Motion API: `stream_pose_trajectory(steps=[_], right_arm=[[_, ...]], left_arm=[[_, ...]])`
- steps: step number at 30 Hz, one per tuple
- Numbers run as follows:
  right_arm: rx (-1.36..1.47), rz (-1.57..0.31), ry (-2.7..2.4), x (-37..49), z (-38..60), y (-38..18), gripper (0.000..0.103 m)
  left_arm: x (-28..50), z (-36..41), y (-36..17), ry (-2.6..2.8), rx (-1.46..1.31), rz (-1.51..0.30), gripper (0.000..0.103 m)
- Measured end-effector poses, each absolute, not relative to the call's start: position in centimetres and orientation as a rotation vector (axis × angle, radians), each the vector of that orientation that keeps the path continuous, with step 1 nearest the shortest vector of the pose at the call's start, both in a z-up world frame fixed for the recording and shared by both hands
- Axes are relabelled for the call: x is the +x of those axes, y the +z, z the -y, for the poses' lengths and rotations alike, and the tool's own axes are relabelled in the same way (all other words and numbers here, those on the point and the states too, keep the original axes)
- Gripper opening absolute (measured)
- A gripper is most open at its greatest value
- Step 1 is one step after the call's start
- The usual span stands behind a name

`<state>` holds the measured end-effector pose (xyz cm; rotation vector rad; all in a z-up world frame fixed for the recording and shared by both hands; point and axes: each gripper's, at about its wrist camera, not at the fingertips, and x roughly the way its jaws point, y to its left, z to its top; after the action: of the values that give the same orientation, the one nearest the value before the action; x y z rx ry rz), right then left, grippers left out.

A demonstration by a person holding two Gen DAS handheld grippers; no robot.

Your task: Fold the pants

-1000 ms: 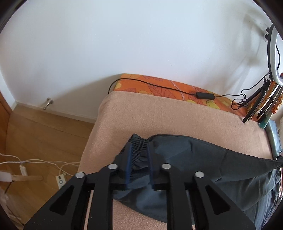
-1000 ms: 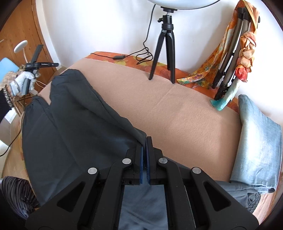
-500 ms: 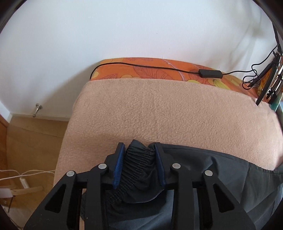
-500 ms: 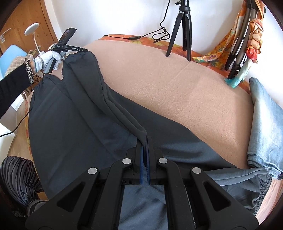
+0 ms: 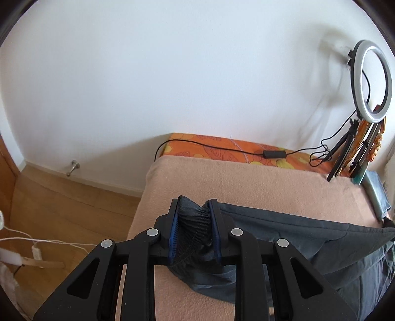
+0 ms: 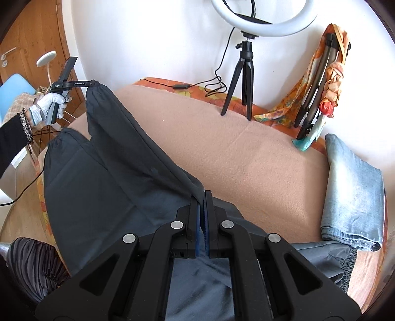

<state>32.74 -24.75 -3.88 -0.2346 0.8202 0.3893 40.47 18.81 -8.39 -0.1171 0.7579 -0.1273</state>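
Dark grey pants lie spread over a peach blanket on a bed. In the left wrist view my left gripper has the gathered elastic cuff of one leg between its blue pads; the jaws are closing and the pads press on it. The right wrist view shows that left gripper, held by a gloved hand, lifting the cuff above the bed's far left corner. My right gripper is shut on a raised fold of the pants near their middle. The other leg lies flat; the waistband is at the lower right.
A ring light on a small tripod stands at the bed's far edge, its cable trailing over an orange sheet. Folded jeans lie at the right. Folded stands lean on the wall. Wooden floor lies left.
My left gripper closed further on the cuff and rose, lifting that leg off the blanket. The right gripper stayed shut on its fold and drew back and up a little.
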Motion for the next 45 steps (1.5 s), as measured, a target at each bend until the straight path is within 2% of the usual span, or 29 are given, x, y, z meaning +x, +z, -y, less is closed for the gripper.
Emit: stream_pose_trajectory(steps=[9, 20, 23, 24, 25, 29, 37, 44, 45], right_arm=[[-0.241, -0.814, 0.491, 24.1, 21.6, -3.8, 0.003], [-0.28, -0.911, 0.516, 17.4, 20.1, -9.5, 0.003], [-0.277, -0.922, 0.515, 16.8, 20.0, -10.7, 0.003], [-0.272, -0.927, 0.516, 16.7, 20.0, -11.0, 0.003], [-0.271, -0.93, 0.516, 16.6, 20.0, -11.4, 0.003], [-0.288, -0.943, 0.517, 15.6, 19.8, -12.4, 0.003], [-0.29, -0.937, 0.486, 14.3, 20.9, -12.7, 0.003], [-0.318, -0.923, 0.482, 14.1, 20.2, -13.0, 0.003], [-0.316, -0.929, 0.486, 14.2, 20.1, -13.1, 0.003]], left_arm=[[29.5, -21.6, -8.7, -0.135, -0.164, -0.67, 0.021], [20.3, -23.6, -14.4, -0.151, -0.283, -0.734, 0.025], [18.5, -23.8, -15.5, -0.133, -0.296, -0.763, 0.034], [17.8, -24.0, -15.8, -0.127, -0.307, -0.766, 0.045], [17.1, -24.3, -16.1, -0.119, -0.316, -0.764, 0.05], [15.2, -25.6, -16.8, -0.106, -0.378, -0.771, 0.051], [15.2, -27.9, -16.5, -0.158, -0.686, -0.738, 0.051], [16.7, -26.5, -17.5, -0.072, -0.627, -0.842, 0.051], [16.7, -26.5, -17.9, -0.061, -0.624, -0.853, 0.048]])
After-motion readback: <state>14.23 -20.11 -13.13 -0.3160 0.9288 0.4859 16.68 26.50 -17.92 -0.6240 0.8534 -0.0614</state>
